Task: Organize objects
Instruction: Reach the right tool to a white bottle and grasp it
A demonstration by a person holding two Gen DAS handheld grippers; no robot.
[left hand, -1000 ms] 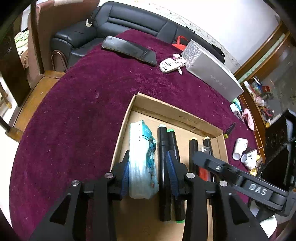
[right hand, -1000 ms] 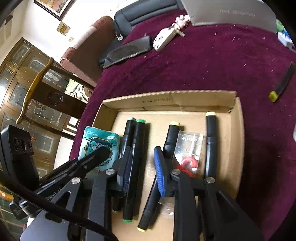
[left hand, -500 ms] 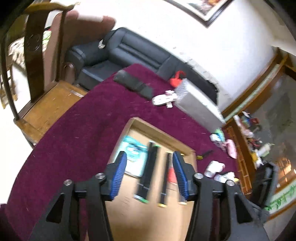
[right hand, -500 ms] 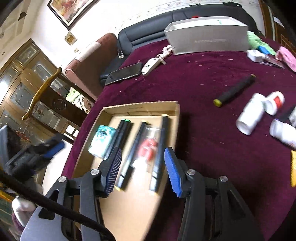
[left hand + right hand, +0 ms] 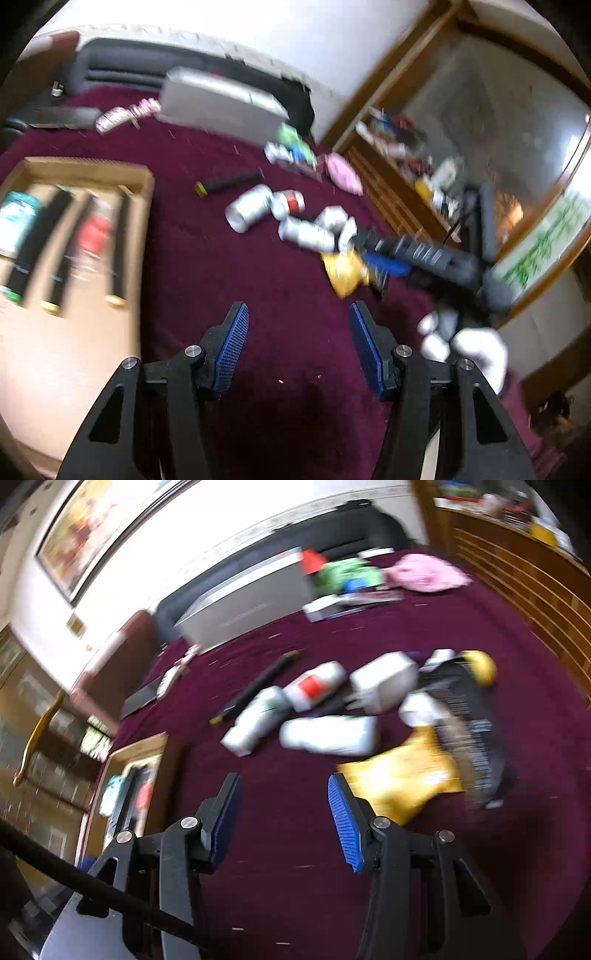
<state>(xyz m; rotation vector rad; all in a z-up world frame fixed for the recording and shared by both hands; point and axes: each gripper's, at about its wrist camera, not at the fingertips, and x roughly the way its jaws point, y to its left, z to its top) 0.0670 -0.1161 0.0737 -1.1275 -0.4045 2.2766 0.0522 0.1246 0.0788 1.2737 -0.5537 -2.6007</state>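
A cardboard box (image 5: 146, 181) at the left holds several black markers (image 5: 120, 240), a red packet and a teal tissue pack (image 5: 14, 221); it also shows in the right wrist view (image 5: 162, 738). My left gripper (image 5: 299, 347) is open and empty above bare maroon cloth. My right gripper (image 5: 282, 819) is open and empty, just left of a yellow packet (image 5: 399, 779). White bottles (image 5: 328, 734) and a loose black marker (image 5: 258, 686) lie beyond it. In the left wrist view the right gripper (image 5: 373, 254) hovers at the yellow packet (image 5: 343, 273).
A grey box (image 5: 251, 609), a pink pouch (image 5: 424, 574), a green pack and a dark phone (image 5: 62, 118) lie at the table's far side. A wooden cabinet (image 5: 517, 572) stands to the right, a chair (image 5: 37, 734) to the left.
Both grippers left the cardboard box and swung right over the table toward the pile of bottles and the yellow packet. Both stay open and empty. The views are blurred by motion.
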